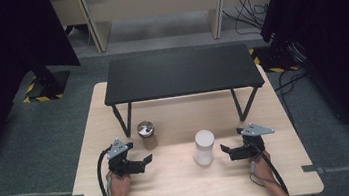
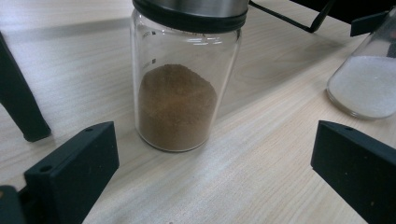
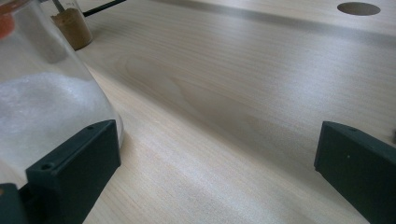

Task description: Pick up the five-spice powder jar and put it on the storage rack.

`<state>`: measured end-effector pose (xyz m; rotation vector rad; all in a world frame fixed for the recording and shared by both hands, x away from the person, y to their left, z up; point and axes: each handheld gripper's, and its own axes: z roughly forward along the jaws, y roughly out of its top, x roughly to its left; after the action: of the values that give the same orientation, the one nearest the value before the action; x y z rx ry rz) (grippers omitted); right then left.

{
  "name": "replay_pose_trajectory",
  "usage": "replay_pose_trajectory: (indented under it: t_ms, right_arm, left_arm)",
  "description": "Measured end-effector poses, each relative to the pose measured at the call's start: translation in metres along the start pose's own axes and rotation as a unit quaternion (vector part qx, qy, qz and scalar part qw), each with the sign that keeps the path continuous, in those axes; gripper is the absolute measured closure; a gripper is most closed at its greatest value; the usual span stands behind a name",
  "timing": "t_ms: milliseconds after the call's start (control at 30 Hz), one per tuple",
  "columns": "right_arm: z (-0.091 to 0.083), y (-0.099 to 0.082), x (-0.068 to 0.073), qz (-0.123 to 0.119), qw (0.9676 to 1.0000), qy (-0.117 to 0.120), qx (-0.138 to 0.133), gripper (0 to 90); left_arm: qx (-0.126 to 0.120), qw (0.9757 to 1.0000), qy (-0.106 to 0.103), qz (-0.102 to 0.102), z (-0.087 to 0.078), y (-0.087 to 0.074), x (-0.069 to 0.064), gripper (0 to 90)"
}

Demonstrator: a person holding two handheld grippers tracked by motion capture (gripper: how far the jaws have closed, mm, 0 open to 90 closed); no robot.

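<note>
Black left tongs (image 1: 146, 161) and right tongs (image 1: 225, 151) both stand apart, empty. Brown-powder jar (image 1: 147, 134) sits at twelve o'clock of the left pair; white-powder jar (image 1: 204, 147) just at nine o'clock of the right. On this bench (image 1: 183, 187), a careless sideways approach could tip either tall glass jar.

A pale, wood-grained worktop (image 1: 182, 177) carries a clear glass jar of brown powder (image 2: 180, 88) with a silver, black-rimmed lid, a clear glass jar of white powder (image 1: 204, 147), a matte black metal stand (image 1: 181, 73) and black tongs (image 1: 141, 161).
</note>
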<state>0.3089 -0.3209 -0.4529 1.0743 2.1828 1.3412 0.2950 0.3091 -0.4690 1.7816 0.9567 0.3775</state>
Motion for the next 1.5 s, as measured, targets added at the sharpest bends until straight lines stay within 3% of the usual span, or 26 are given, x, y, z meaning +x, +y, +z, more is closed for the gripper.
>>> replay_pose_trajectory:
  t_ms: [333, 533, 733, 833, 967, 1000, 1100, 1500]
  right_arm:
    - [0.0, 0.001, 0.001, -0.002, 1.0, 0.0, 0.002, 0.5]
    - [0.0, 0.001, 0.001, 0.001, 1.0, -0.002, 0.004, 0.5]
    - [0.001, 0.002, 0.001, 0.001, 1.0, -0.002, 0.005, 0.5]
    - [0.001, 0.002, 0.0, 0.001, 1.0, 0.0, 0.005, 0.4]
    - [0.001, 0.002, 0.001, 0.001, 1.0, -0.001, 0.006, 0.4]
    - [0.001, 0.002, 0.0, 0.001, 1.0, -0.001, 0.006, 0.4]
    - [0.001, 0.002, 0.001, 0.001, 1.0, -0.001, 0.006, 0.4]
    - [0.001, 0.002, 0.0, 0.002, 1.0, -0.001, 0.005, 0.4]
  left_arm:
    - [-0.006, 1.0, 0.004, 0.0, -0.001, 0.001, -0.002, 0.4]
    - [-0.021, 0.9997, 0.006, -0.011, -0.004, 0.002, -0.002, 0.5]
    - [-0.033, 0.9988, 0.023, -0.027, -0.006, 0.002, -0.004, 0.0]
    - [-0.033, 0.9988, 0.029, -0.024, -0.006, 0.002, -0.006, 0.2]
    - [-0.04, 0.9988, 0.02, -0.019, -0.008, 0.001, -0.004, 0.2]
    - [-0.05, 0.9986, 0.011, -0.01, -0.012, -0.001, -0.002, 0.4]
    - [-0.056, 0.9983, 0.013, 0.003, -0.016, 0.0, -0.004, 0.9]
    - [-0.054, 0.9984, 0.013, 0.003, -0.013, 0.007, -0.005, 0.6]
